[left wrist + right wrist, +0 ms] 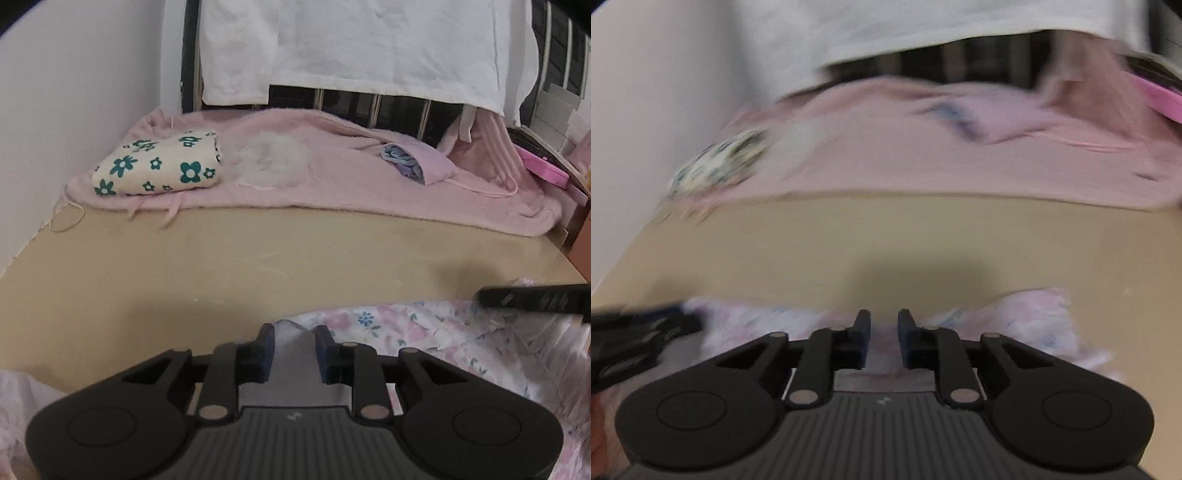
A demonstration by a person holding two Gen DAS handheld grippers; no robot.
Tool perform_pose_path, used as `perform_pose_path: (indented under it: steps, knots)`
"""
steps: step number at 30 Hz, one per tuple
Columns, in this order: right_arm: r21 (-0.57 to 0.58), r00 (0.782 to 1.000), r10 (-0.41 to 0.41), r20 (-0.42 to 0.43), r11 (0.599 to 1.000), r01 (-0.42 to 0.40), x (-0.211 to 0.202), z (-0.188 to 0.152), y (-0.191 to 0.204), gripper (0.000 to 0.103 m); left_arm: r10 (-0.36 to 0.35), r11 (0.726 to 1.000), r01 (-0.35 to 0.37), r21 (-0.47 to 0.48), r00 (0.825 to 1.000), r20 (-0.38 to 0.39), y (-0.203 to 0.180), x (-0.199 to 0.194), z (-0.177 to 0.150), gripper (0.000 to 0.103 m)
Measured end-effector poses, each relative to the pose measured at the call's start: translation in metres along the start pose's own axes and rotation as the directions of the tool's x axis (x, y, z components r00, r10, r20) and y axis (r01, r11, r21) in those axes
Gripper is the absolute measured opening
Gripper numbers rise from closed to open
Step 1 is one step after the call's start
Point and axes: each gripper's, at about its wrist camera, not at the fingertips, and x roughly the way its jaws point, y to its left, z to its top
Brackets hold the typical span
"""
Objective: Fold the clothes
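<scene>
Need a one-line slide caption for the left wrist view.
Left gripper open over floral garment on tan surface; folded flower-print cloth on pink blanket behind.

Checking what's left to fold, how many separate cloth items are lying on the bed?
4 that I can tell apart: the floral garment nearest the grippers, the pink blanket along the far side, the flower-print bundle on its left, the purple-blue piece on its right. Others may be hidden.

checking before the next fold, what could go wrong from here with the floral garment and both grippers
1. Both grippers stand open: the left gripper and right gripper sit over the floral garment's edge without clamping it, so a lift may catch only one layer or nothing.
2. The right wrist view is motion-blurred; a fast move could bunch the thin fabric.
3. The pink blanket lies close behind, so a forward fold might land on it.
</scene>
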Motion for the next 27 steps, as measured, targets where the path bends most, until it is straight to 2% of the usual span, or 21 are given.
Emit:
perform_pose_path:
  steps: [2, 4, 5, 7, 8, 10, 12, 15, 17, 18, 19, 20, 21, 22, 23, 24, 25, 27]
  knots:
    - [0.045, 1.000, -0.021, 0.020, 0.999, 0.020, 0.000, 0.000, -0.013, 0.017, -0.024, 0.998, 0.023, -0.059, 1.000, -0.018, 0.007, -0.006, 0.006, 0.031]
    - [0.087, 0.998, -0.042, 0.040, 0.995, 0.039, -0.001, 0.001, -0.026, 0.017, -0.067, 0.986, 0.065, -0.153, 0.998, -0.014, 0.012, -0.018, 0.015, 0.032]
    - [0.077, 0.997, -0.052, 0.054, 0.996, 0.048, -0.008, 0.001, -0.025, 0.017, -0.090, 0.984, 0.088, -0.154, 0.996, -0.006, 0.005, -0.022, 0.019, 0.032]
    - [0.031, 0.997, -0.051, 0.059, 0.998, 0.049, -0.010, 0.003, -0.017, 0.017, -0.116, 0.989, 0.116, -0.091, 0.993, -0.001, -0.017, -0.021, 0.026, 0.032]
    - [0.014, 0.999, -0.041, 0.032, 0.999, 0.041, -0.002, 0.004, -0.012, 0.017, -0.107, 0.994, 0.106, -0.039, 0.994, -0.013, -0.030, -0.013, 0.028, 0.030]
    - [-0.006, 0.999, -0.038, -0.017, 0.999, 0.038, 0.013, 0.003, -0.004, 0.017, -0.071, 0.996, 0.073, 0.041, 0.996, -0.051, -0.050, 0.005, 0.030, 0.009]
    - [-0.003, 0.997, -0.073, -0.034, 0.997, 0.073, 0.023, -0.002, -0.004, 0.016, -0.032, 0.999, 0.036, 0.041, 0.994, -0.101, -0.049, 0.021, 0.025, 0.008]
    - [0.057, 0.995, -0.097, -0.012, 0.994, 0.098, 0.020, -0.009, -0.018, 0.012, -0.013, 0.999, 0.016, 0.048, 0.998, -0.056, -0.032, 0.022, 0.017, 0.006]
    - [0.004, 0.997, -0.070, -0.028, 0.998, 0.071, 0.003, -0.017, -0.016, 0.014, 0.033, 0.999, -0.033, -0.001, 0.998, -0.057, -0.014, 0.014, 0.019, 0.007]
    - [-0.022, 0.998, -0.057, -0.037, 0.998, 0.056, -0.005, -0.021, -0.016, 0.014, 0.029, 0.999, -0.031, -0.030, 0.998, -0.062, -0.004, 0.006, 0.018, 0.011]
    - [-0.048, 0.998, -0.044, -0.045, 0.998, 0.042, -0.014, -0.026, -0.015, 0.015, -0.005, 0.999, 0.002, -0.047, 0.998, -0.063, 0.007, -0.007, 0.018, 0.012]
    - [-0.074, 0.998, -0.031, -0.055, 0.997, 0.027, -0.022, -0.030, -0.014, 0.022, -0.056, 0.998, 0.053, -0.045, 0.996, -0.065, 0.016, -0.022, 0.016, 0.015]
    - [-0.100, 0.998, -0.019, -0.064, 0.995, 0.012, -0.031, -0.034, -0.013, 0.043, -0.107, 0.994, 0.105, -0.028, 0.992, -0.074, 0.023, -0.038, 0.012, 0.023]
    - [-0.125, 0.997, -0.006, -0.074, 0.992, -0.003, -0.039, -0.038, -0.013, 0.053, -0.149, 0.989, 0.150, -0.003, 0.985, -0.088, 0.027, -0.053, 0.006, 0.038]
    - [-0.151, 0.996, 0.006, -0.084, 0.988, -0.018, -0.048, -0.042, -0.012, 0.058, -0.189, 0.981, 0.193, 0.032, 0.977, -0.102, 0.029, -0.066, -0.002, 0.046]
    - [-0.176, 0.995, 0.017, -0.095, 0.984, -0.034, -0.056, -0.047, -0.011, 0.058, -0.223, 0.970, 0.232, 0.072, 0.968, -0.111, 0.031, -0.076, -0.011, 0.058]
    - [-0.200, 0.994, 0.029, -0.106, 0.978, -0.050, -0.064, -0.051, -0.010, 0.058, -0.243, 0.960, 0.256, 0.112, 0.963, -0.119, 0.029, -0.082, -0.021, 0.061]
    - [-0.249, 0.990, 0.051, -0.128, 0.965, -0.082, -0.081, -0.059, -0.009, 0.057, -0.269, 0.937, 0.293, 0.192, 0.952, -0.144, 0.023, -0.089, -0.039, 0.061]
